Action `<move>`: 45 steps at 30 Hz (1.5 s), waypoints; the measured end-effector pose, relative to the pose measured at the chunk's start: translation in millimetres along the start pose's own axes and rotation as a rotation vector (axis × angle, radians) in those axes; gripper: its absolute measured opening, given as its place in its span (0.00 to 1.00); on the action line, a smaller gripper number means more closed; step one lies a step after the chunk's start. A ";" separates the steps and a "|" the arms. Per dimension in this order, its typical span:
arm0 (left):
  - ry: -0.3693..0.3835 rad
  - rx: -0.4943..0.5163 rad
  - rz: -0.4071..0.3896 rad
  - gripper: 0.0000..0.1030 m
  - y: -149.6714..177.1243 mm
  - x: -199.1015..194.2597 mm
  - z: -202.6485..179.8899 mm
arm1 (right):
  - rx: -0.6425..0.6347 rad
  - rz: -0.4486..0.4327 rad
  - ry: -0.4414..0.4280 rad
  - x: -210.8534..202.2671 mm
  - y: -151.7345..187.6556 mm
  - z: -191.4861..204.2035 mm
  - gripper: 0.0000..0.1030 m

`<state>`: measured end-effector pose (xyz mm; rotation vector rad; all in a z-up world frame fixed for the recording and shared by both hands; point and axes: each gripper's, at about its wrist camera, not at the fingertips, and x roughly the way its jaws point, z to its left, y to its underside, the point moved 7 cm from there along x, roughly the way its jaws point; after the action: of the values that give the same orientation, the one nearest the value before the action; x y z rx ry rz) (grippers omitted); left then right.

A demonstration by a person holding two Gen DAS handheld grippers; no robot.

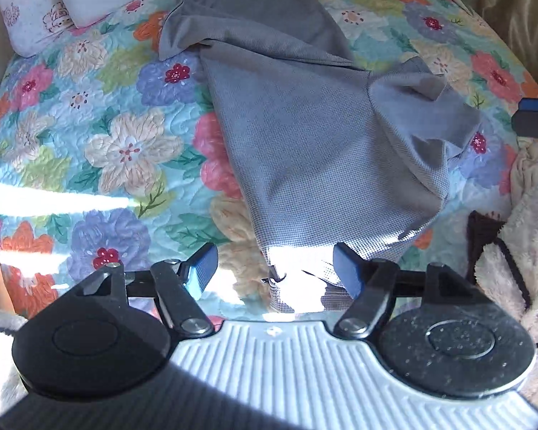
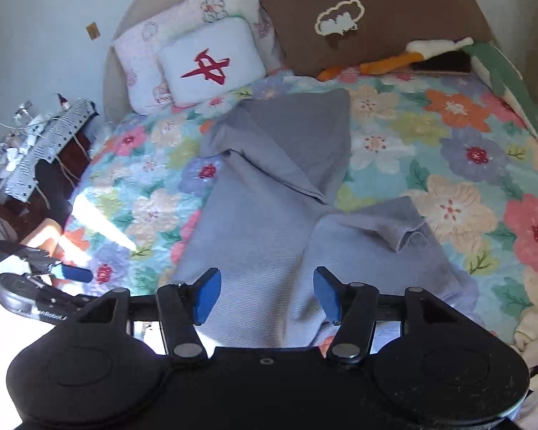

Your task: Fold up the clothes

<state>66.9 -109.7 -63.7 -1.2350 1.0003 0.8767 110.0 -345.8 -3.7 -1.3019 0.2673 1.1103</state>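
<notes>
A grey knit garment (image 1: 305,136) lies crumpled on the floral bedspread (image 1: 118,150), with one part folded over at the far end and a sleeve bunched at the right. My left gripper (image 1: 276,272) is open just above the garment's near hem, with nothing between its blue pads. In the right wrist view the same garment (image 2: 269,208) stretches away from my right gripper (image 2: 267,297), which is open above its near edge and empty. The left gripper also shows in the right wrist view (image 2: 71,274) at the left. The right gripper's tip shows at the right edge of the left wrist view (image 1: 534,118).
Two white pillows (image 2: 204,61) and a brown cushion (image 2: 369,18) lie at the bed's head with a plush toy (image 2: 412,57). A cluttered bedside table (image 2: 36,143) stands left. A fluffy white item (image 1: 520,251) lies at the right.
</notes>
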 end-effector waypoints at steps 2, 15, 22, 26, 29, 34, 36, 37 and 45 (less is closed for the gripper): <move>-0.040 0.060 0.022 0.73 -9.7 -7.4 -2.4 | -0.008 -0.016 -0.031 -4.1 -3.8 9.2 0.61; -0.265 0.090 -0.062 0.77 -86.5 36.4 38.9 | -0.205 0.021 0.221 112.2 -83.3 17.0 0.71; -0.264 0.017 0.059 0.79 -77.9 5.9 95.9 | -0.163 0.107 0.057 190.4 -119.5 39.5 0.38; -0.174 0.006 0.001 0.83 -96.2 15.0 115.7 | -0.120 0.123 0.003 223.9 -139.1 59.0 0.38; -0.116 -0.021 -0.068 0.83 -121.6 51.3 135.2 | -0.150 0.096 -0.006 243.7 -149.1 65.4 0.39; -0.062 -0.125 -0.106 0.59 -165.4 139.6 176.6 | -0.234 0.086 -0.014 278.0 -144.3 48.1 0.37; 0.004 -0.197 -0.158 0.55 -175.8 154.7 193.8 | -0.234 0.067 0.002 291.9 -142.1 35.4 0.37; 0.028 -0.203 -0.183 0.55 -179.1 158.5 199.3 | -0.236 0.064 0.004 298.7 -139.1 29.8 0.37; 0.185 -0.142 -0.334 0.72 -223.9 212.4 225.2 | -0.262 0.004 0.112 332.2 -151.8 5.5 0.38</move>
<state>375.4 83.8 -179.4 -1.5731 0.8532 0.5866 388.9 -155.4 -143.2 -1.6000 0.2125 1.1040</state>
